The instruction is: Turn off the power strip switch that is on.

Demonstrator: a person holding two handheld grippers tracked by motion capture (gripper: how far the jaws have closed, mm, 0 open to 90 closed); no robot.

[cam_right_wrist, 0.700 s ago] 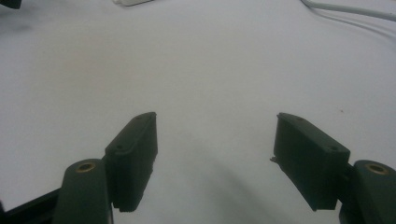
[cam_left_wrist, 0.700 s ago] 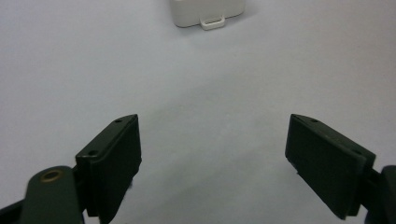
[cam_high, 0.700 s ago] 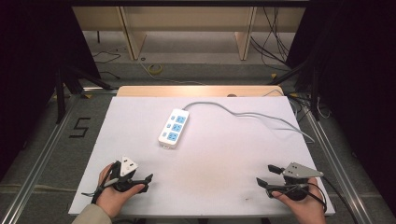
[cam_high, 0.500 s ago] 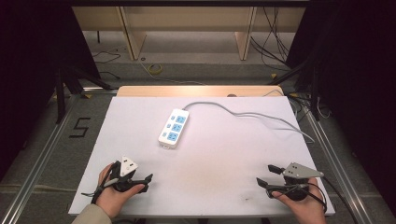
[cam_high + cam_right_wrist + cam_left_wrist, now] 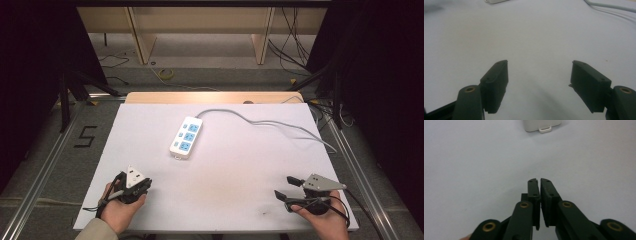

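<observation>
Near table's front corners, both grippers point(image 5: 145, 186) point(image 5: 285, 187).

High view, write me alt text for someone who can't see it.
A white power strip with blue sockets lies mid-table on a white tabletop, its grey cable trailing off to the right. At the near edge, the left hand-held gripper is shut and the right hand-held gripper is open, both holding nothing.

Left gripper point(image 5: 146, 184): near left, jaws pressed together, held in left hand point(image 5: 120, 210).
Right gripper point(image 5: 285, 187): near right, jaws spread wide, held in right hand point(image 5: 320, 220).
</observation>
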